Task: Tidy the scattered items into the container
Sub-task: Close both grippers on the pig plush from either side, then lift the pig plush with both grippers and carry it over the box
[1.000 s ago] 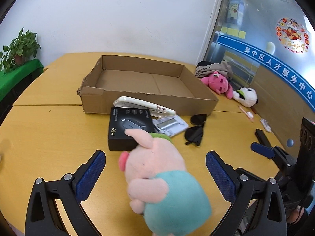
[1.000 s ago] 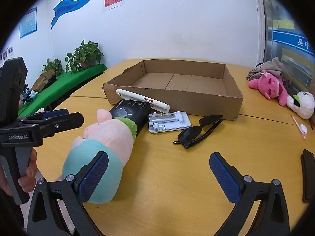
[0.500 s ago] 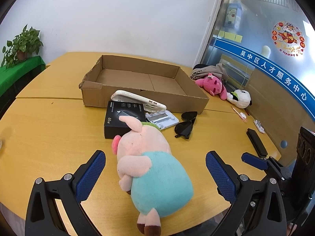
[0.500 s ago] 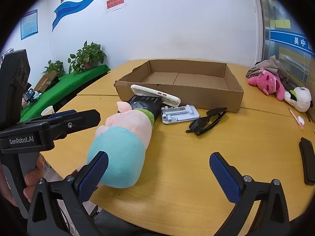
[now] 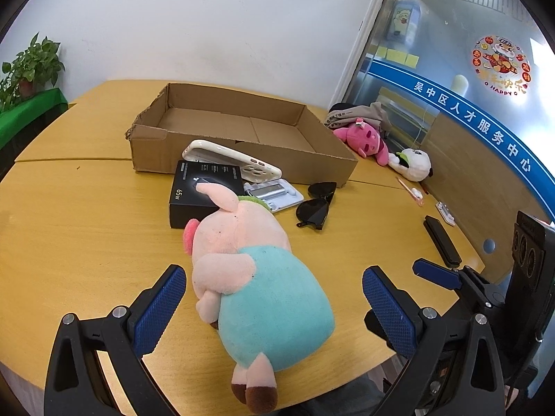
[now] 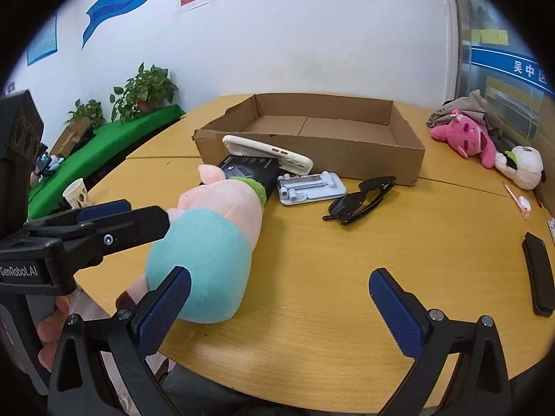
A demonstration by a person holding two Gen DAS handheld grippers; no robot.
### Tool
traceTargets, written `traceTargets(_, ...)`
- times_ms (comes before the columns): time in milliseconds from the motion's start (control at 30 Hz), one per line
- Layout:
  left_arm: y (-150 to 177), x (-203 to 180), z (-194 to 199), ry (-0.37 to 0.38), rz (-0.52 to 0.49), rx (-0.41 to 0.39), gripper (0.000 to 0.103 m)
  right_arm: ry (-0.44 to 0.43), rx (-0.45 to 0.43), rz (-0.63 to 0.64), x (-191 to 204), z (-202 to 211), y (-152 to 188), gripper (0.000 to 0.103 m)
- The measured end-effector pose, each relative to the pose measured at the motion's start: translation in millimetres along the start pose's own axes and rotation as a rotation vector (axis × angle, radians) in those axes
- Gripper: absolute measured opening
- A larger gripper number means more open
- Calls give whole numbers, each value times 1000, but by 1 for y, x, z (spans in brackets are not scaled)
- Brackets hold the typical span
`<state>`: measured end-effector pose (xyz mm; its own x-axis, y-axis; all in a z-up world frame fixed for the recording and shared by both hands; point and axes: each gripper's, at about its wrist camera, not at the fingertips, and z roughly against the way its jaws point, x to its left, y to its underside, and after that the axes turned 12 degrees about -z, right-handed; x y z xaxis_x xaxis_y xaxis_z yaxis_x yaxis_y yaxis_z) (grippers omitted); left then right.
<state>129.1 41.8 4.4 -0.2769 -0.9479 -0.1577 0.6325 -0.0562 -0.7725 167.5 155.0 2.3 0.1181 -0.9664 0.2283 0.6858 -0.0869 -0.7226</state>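
Note:
A pink pig plush in a teal shirt [image 5: 256, 270] [image 6: 211, 239] lies on the wooden table, between the open jaws of my left gripper [image 5: 274, 308], untouched. An open cardboard box [image 5: 239, 128] [image 6: 312, 131] sits behind. In front of it lie a black box [image 5: 204, 190], a white phone case [image 5: 232, 159], a white stand [image 5: 277, 196] and black sunglasses [image 5: 315, 204] [image 6: 360, 201]. My right gripper [image 6: 281, 308] is open and empty over the table's near edge, right of the plush.
A pink plush [image 6: 464, 138], a white panda plush [image 6: 520, 166] and folded cloth lie at the far right. A black case [image 6: 537, 274] and a pen [image 6: 517, 197] lie on the right. A paper cup [image 6: 76, 192] and potted plants stand left.
Both grippers pulled back toward the table's near edge, then the left came a little closer to the plush. Its whole body now shows. Both grippers stayed open.

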Motion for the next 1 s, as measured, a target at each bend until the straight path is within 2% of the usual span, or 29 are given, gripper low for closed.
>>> traceTargets(100,-2,5,-8,17,8,23,103,-28,25,9,2,-8,-2,102)
traceTargets(267,-1,22,-23,34,57,56,103,-164,99,-36,1,-26,-6,102)
traceTargets(400,3,38,-39,68,104,100,103,-223,157,-23,8,-39,-9,102)
traceTargets(700,10,63,-81,227,208,194,102,-349,315,-72,17,-87,-15,102)
traceTargets(867,12,59,-95,293,196,242,94,-433,402,-80,24,-105,-10,102)
traceTargets(1000,10,58,-92,300,184,261,89,-473,431,-79,28,-113,-10,99)
